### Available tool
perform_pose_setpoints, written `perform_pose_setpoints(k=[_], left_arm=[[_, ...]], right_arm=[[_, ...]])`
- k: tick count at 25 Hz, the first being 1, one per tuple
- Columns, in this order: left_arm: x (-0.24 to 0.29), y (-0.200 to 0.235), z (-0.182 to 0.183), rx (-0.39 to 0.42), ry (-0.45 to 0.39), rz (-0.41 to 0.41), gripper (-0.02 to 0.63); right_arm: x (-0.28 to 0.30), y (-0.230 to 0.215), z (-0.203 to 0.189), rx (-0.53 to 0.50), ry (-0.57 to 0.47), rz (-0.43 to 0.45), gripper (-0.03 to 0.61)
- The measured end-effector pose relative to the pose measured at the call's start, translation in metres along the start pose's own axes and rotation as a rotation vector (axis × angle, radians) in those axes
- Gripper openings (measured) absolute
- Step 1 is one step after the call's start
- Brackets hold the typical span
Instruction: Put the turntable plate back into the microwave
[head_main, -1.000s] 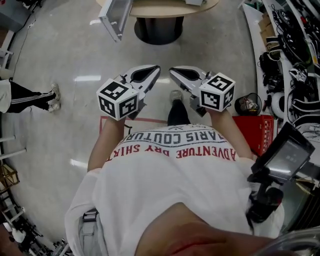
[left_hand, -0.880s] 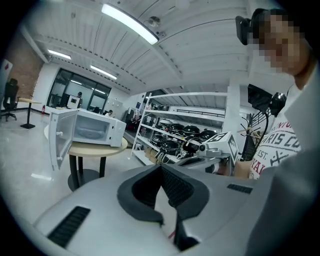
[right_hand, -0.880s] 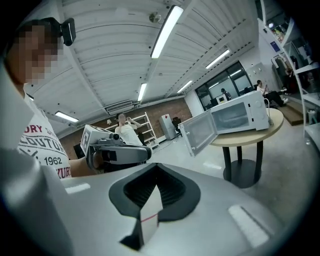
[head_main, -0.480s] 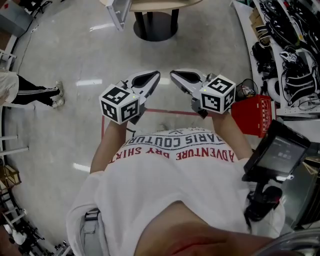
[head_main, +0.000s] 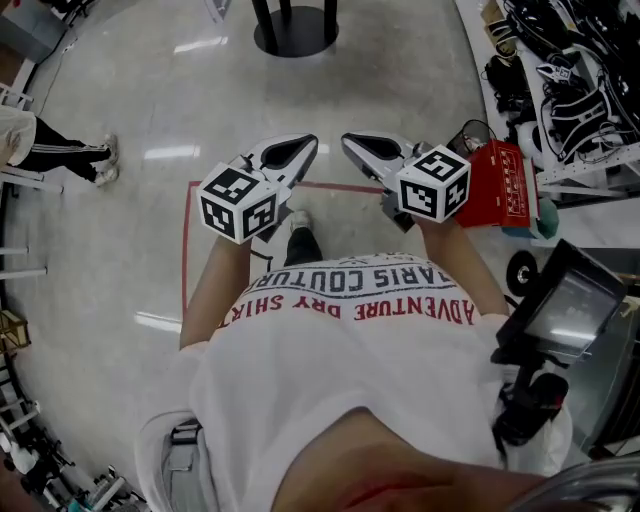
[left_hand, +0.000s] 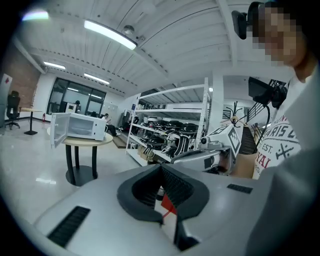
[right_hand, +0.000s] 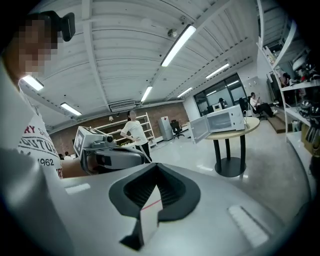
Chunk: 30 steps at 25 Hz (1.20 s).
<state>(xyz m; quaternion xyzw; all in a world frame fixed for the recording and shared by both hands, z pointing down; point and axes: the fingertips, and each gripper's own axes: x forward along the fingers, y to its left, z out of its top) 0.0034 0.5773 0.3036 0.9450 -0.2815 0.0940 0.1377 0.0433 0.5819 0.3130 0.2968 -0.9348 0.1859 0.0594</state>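
The white microwave (left_hand: 80, 126) stands far off on a round pedestal table (left_hand: 87, 142) with its door swung open; the right gripper view has the microwave (right_hand: 222, 121) too. No turntable plate shows in any view. In the head view my left gripper (head_main: 300, 148) and right gripper (head_main: 355, 145) are held side by side in front of the chest, above bare floor. The jaws of the left gripper (left_hand: 161, 166) are shut with nothing between them. Those of the right gripper (right_hand: 156, 166) are shut and empty as well.
The table's black base (head_main: 295, 25) sits at the top edge of the head view. A red box (head_main: 500, 185) and shelves of cables and gear (head_main: 570, 90) line the right side. Red tape (head_main: 186, 250) marks the floor. Another person (head_main: 60, 150) stands at the left.
The table base, the red box and the floor tape have slid toward the top of the head view; the microwave door has left it. Both grippers stay shut in front of the chest.
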Motion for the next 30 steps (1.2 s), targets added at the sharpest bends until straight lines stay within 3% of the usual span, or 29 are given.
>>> perform_pose_setpoints(k=[4,11,21,30], left_arm=[[-0.004,-0.018,0.002,0.008,-0.015,-0.007,0.000],[-0.050,-0.085,0.006,0.046,-0.025,0.040,0.000],[-0.040,-0.065,0.010,0.051,-0.018,0.007,0.000],[-0.074,-0.062,0.021,0.060,-0.025,0.009,0.000]], right_arm=[[-0.017,0.008,0.002,-0.041,-0.014,-0.031,0.000],[-0.062,0.083,0.004,-0.089,-0.048,0.018,0.000],[-0.042,0.071,0.005,-0.094,-0.032,-0.010,0.000],[-0.029,0.102,0.013,-0.108,-0.029,-0.007,0.000]])
